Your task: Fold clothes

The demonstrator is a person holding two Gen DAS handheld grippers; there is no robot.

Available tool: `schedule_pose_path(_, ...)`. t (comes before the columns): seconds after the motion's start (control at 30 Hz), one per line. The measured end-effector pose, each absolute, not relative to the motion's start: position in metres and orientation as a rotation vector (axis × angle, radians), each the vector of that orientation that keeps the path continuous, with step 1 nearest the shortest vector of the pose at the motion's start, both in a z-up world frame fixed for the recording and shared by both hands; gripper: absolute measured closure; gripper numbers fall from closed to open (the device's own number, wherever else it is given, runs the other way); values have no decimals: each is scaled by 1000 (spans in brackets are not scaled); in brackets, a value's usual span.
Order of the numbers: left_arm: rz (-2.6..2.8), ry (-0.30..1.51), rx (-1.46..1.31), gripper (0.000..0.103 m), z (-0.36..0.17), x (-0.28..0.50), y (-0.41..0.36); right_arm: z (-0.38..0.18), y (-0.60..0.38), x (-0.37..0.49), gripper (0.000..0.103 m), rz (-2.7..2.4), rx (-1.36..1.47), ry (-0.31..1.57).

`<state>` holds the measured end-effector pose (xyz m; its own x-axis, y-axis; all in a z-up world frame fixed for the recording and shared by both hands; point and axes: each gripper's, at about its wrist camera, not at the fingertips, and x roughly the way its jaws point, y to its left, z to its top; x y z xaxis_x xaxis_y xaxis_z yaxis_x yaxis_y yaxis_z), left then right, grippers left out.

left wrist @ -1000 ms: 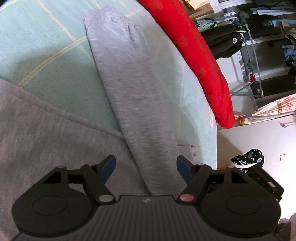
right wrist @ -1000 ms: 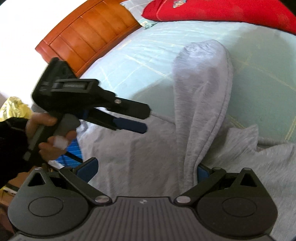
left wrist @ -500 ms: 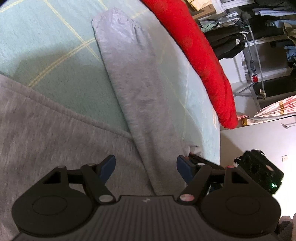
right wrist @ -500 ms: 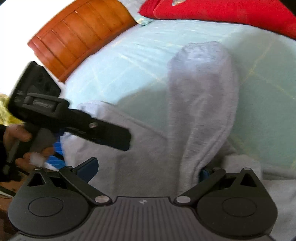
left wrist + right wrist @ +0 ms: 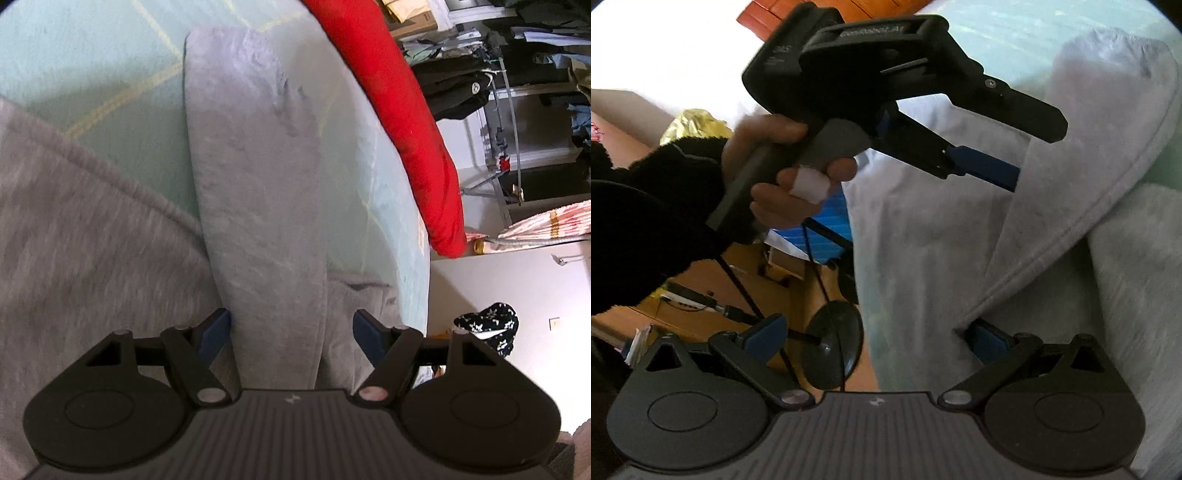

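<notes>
Pale green bed sheet [image 5: 74, 55] with yellow lines, red pillow [image 5: 399, 110] along its edge. Wooden headboard [image 5: 871, 5], clothes rack [image 5: 509, 110], white wall [image 5: 498, 280].

Bed [image 5: 92, 59]: pale mint cover with thin yellowish grid lines, wooden headboard [image 5: 764, 18] at 11 o'clock in right wrist view. Directly on it: grey garment [image 5: 74, 240], body spread toward 8 o'clock, one long sleeve [image 5: 255, 177] lying flat toward 12 o'clock. Red pillow [image 5: 402, 122] along the bed edge, 1 o'clock, apart from the sleeve.
</notes>
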<state>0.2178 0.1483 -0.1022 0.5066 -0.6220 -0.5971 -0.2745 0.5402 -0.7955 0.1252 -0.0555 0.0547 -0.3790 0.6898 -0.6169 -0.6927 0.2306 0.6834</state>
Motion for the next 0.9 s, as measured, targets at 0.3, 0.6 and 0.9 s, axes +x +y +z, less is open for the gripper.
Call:
schedule_pose_path(0.3,-392,1070,-1022,30,-121,243,133,56,-71,145,0,1366,134,1284)
schedule_pose_path(0.6,-407,1059,-953,29,-118,242,141,55,-64,154,0,1181,144,1179)
schedule_pose_path(0.9,-584,1007,-1044,28,-106,241,149,59,-53,166,0,1213,230,1121)
